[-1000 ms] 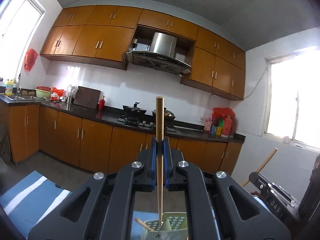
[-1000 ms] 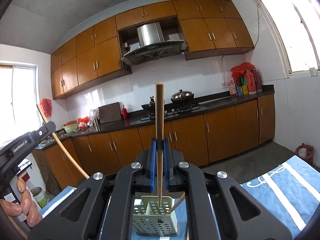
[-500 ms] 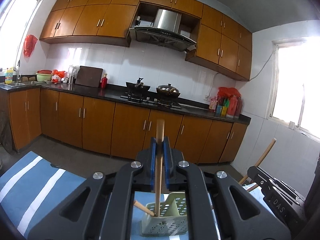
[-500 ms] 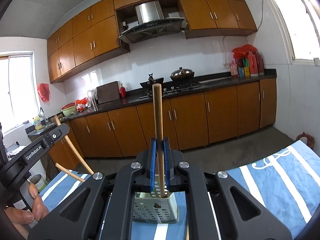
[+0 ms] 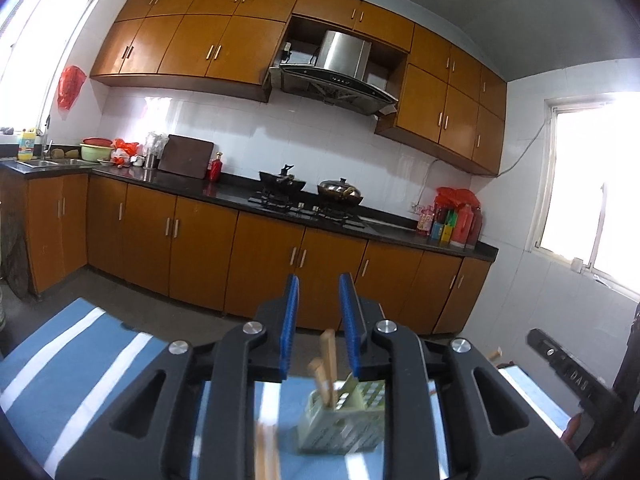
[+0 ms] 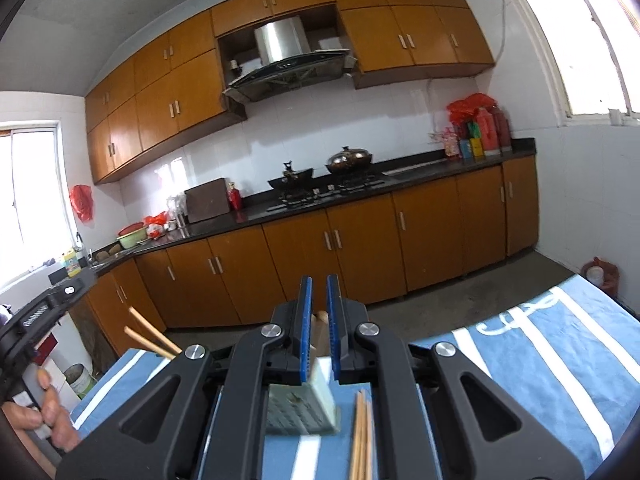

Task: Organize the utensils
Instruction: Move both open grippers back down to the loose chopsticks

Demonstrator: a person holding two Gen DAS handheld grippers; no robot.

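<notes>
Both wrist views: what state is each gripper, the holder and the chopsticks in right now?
left gripper: open, jaws just been opening; standing chopstick between them, unpressed.
right gripper: shut on gripped chopstick.
green holder: upright on striped cloth, chopsticks inside.
loose chopsticks: lying flat on the cloth.

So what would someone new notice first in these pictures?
Probably the pale green perforated utensil holder on the blue striped cloth, with wooden chopsticks standing in it between the left gripper's jaws. Loose chopsticks lie beside the holder; orange-brown cabinets fill the background.
</notes>
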